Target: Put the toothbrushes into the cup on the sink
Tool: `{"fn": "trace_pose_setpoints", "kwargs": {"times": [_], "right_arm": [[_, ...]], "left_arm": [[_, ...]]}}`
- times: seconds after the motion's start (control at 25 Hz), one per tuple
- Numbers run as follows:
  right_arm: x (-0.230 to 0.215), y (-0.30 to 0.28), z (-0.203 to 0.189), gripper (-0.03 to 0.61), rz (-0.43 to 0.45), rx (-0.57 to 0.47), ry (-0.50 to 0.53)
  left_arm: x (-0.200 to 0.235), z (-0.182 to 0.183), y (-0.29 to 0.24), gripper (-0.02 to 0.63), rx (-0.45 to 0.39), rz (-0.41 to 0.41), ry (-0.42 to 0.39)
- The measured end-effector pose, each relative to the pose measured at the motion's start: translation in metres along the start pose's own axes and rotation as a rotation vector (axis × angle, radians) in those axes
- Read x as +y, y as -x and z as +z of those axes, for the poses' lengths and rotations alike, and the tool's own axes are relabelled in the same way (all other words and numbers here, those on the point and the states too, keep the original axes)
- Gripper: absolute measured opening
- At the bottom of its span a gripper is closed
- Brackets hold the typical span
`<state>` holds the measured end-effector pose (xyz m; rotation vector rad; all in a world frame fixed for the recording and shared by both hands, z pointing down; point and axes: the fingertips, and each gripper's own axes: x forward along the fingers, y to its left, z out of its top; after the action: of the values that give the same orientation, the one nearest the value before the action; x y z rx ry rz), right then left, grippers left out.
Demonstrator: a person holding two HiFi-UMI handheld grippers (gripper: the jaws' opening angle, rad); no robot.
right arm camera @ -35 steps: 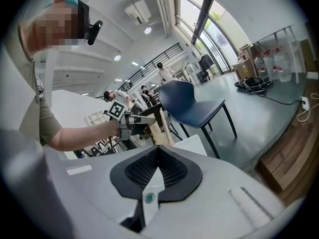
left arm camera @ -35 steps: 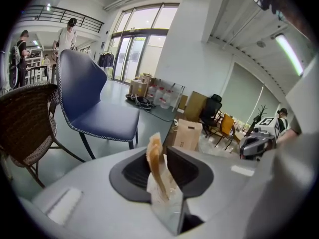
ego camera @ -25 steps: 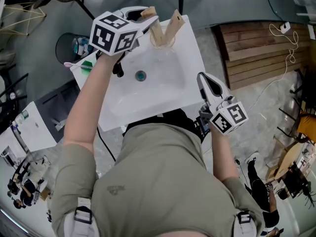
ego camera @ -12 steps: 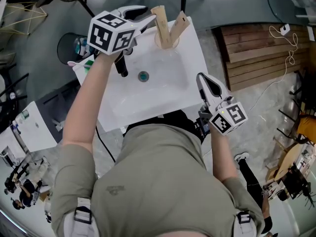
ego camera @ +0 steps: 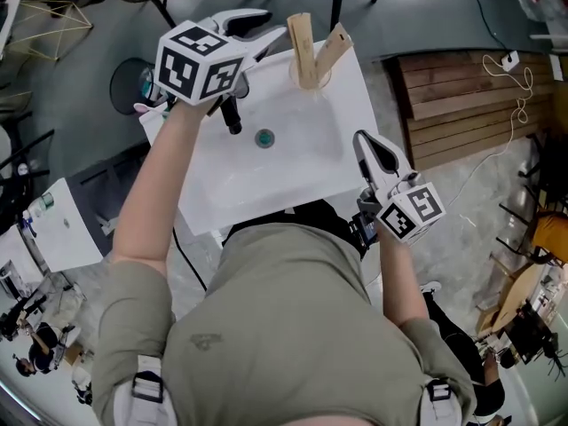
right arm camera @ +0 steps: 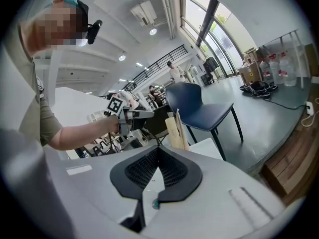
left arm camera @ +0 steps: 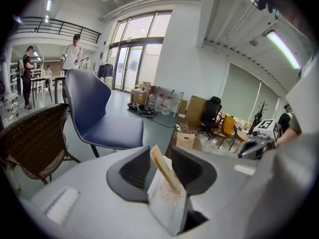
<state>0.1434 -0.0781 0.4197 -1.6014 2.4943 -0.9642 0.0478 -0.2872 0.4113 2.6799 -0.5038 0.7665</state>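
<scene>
A white sink (ego camera: 302, 162) is seen from above, in front of a person. The left gripper (ego camera: 273, 25) is held over the sink's far edge. Its jaws have just been opening and are spread wide, with the cup (ego camera: 311, 80) framed in the gap between the pads but not pressed by them. The right gripper (ego camera: 358, 138) is held at the sink's right edge, its jaws brought together on nothing. The cup is stood on the sink's far rim. Two paper-wrapped toothbrushes (ego camera: 302, 38) are set upright inside it, leaning apart.
</scene>
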Motion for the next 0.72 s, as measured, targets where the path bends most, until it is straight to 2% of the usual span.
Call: {"fn": "trace_pose_setpoints", "kwargs": {"times": [0.44,0.72], "right_arm": [[0.037,0.0,0.01,0.011,0.023,-0.038,0.052],[0.064,-0.005,0.008,0.011,0.042,-0.053,0.077]], "left_arm": [[-0.042,0.014,0.062,0.107,-0.081,-0.02,-0.058],[-0.074,0.007,0.096,0.052,-0.117,-0.048,-0.104]]}}
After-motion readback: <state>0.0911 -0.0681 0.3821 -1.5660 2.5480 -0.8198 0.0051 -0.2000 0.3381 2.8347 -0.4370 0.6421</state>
